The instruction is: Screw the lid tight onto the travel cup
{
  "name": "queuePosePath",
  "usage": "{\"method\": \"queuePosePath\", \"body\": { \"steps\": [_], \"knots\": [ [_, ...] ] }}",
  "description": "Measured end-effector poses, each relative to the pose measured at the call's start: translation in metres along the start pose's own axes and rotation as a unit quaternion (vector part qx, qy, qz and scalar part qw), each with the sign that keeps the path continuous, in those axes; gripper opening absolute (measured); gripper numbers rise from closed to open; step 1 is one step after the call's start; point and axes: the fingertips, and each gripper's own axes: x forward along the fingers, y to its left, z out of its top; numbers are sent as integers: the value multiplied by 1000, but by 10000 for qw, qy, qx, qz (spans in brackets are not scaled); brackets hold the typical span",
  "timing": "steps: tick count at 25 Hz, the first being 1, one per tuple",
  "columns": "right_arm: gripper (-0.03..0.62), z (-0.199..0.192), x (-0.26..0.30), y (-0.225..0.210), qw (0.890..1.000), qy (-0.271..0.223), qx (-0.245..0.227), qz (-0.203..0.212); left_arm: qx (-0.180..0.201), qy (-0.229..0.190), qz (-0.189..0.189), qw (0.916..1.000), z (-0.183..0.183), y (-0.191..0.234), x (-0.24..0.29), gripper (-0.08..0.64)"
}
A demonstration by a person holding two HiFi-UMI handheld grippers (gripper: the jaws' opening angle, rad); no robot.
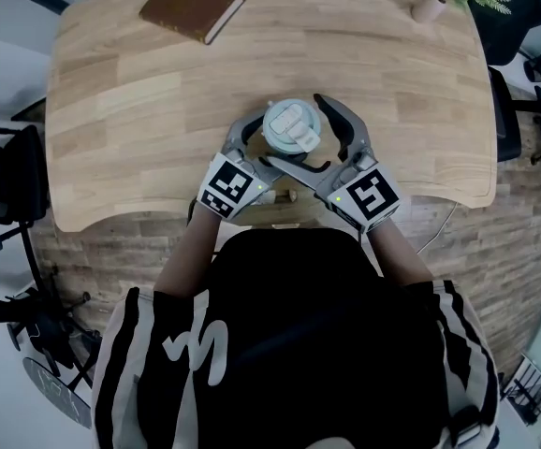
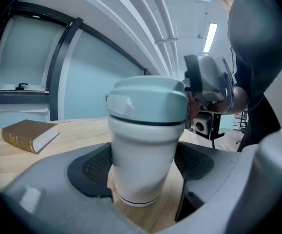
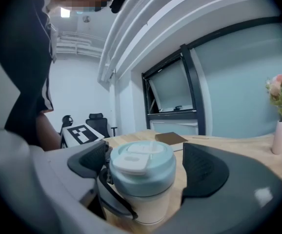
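Nearest me, my left gripper (image 2: 141,168) is clamping the travel cup (image 2: 142,140) at centre frame on the surface (image 1: 158,110), while my right gripper (image 3: 146,168) is hanging open around the seated lid (image 1: 292,127), so I'm judging tightening possibly unfinished.

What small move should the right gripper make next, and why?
Probably the right gripper should close on the lid: its jaws stand apart around it without pressing, while the left gripper seems to clamp the cup, ready for twisting.
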Motion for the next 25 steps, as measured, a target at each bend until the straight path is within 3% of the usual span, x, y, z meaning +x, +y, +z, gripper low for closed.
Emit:
{"method": "queuePosePath", "body": {
  "steps": [5,11,17,19,25],
  "knots": [
    [479,10,-3,4,9936,53,-323,1085,11,-6,16,10000,0,1,0,403],
    [479,6,1,8,9735,332,-787,2119,3,18,2,10000,0,-1,0,403],
    [472,5,8,15,9660,468,-754,2430,-6,36,-3,10000,0,-1,0,403],
    [439,5,7,17,9648,454,-775,2472,-7,40,5,10000,0,-1,0,403],
    [419,7,7,17,9722,302,-702,2211,-1,41,7,10000,0,0,-2,403]
  ]
}}
